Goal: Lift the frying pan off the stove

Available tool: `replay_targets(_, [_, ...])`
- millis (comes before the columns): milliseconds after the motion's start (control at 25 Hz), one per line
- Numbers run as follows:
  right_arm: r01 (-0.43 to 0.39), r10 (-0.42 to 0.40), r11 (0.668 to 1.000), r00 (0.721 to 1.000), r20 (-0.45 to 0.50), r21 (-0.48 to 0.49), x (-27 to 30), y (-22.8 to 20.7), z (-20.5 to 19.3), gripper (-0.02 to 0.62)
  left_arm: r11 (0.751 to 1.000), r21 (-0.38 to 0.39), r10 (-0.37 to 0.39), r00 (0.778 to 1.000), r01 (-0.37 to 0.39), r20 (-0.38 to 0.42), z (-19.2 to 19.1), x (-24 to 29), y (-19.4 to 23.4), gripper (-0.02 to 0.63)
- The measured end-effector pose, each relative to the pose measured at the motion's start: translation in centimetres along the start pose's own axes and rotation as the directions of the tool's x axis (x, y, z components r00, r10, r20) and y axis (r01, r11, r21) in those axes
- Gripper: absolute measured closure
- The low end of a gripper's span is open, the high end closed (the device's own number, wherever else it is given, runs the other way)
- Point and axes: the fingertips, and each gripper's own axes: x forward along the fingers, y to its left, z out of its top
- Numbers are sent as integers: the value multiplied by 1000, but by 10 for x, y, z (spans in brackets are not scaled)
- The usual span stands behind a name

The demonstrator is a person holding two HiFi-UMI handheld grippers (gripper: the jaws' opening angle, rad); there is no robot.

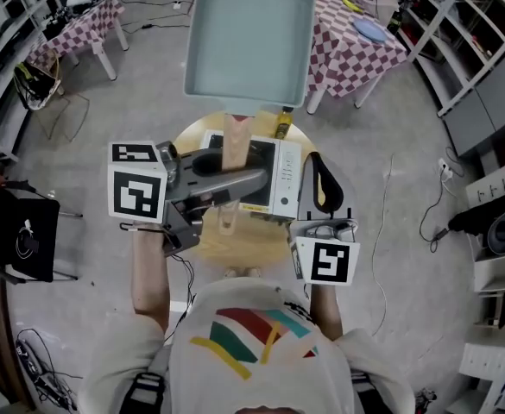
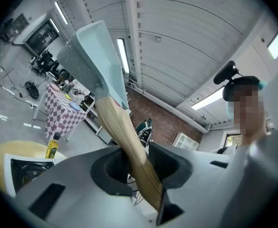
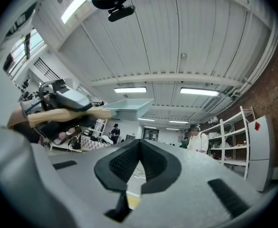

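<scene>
Pan [image 1: 250, 37] comes first, a square pale-blue one, up in the air close under the person's head. It is well clear of the stove [image 1: 280, 179], and its body hangs out past the far edge of the round table [image 1: 252, 250]. Its wooden handle [image 1: 235, 153] runs back over the stove to the left gripper [image 1: 233, 182], whose jaws are clenched across it. In the left gripper view the pads bite the wood on both sides, some way short of the pan end. The right gripper [image 3: 139, 164] sits low by the table's right edge, jaws together with nothing between them.

I'd judge the lift itself as good as made, with nothing of the pan touching the stove. What matters now is control. The grip is far down a long handle, so the pan's weight will try to twist and droop at the far end. A firm squeeze and a wrist that does not roll should stop the wood turning between the pads. The pan floor wants to be level, and from the left gripper view it seems canted, though that camera's angle may be fooling me.

Any lowering or carrying should go wide of the oil bottle [image 1: 282, 126] at the table's far edge, just behind the stove. It should also avoid the black looped thing [image 1: 323, 184] off the stove's right side, which I can't identify. Slow, straight moves suit this best, and the free right gripper could steady the handle if it sags
</scene>
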Motion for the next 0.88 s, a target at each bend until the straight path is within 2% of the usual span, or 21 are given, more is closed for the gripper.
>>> replay_targets(360, [15, -15, 1000, 1000, 12, -18, -1, -7, 9, 597, 999, 30, -12, 1000, 12, 17, 9, 3, -14, 508])
replay_targets(520, [12, -12, 1000, 1000, 22, -26, -5, -1, 11, 597, 999, 48, 9, 1000, -9, 12, 5, -2, -16, 507])
replay_targets(880, [20, -20, 999, 1000, 15, -45, 4, -7, 16, 597, 999, 40, 20, 1000, -20, 3, 13, 2, -10, 505])
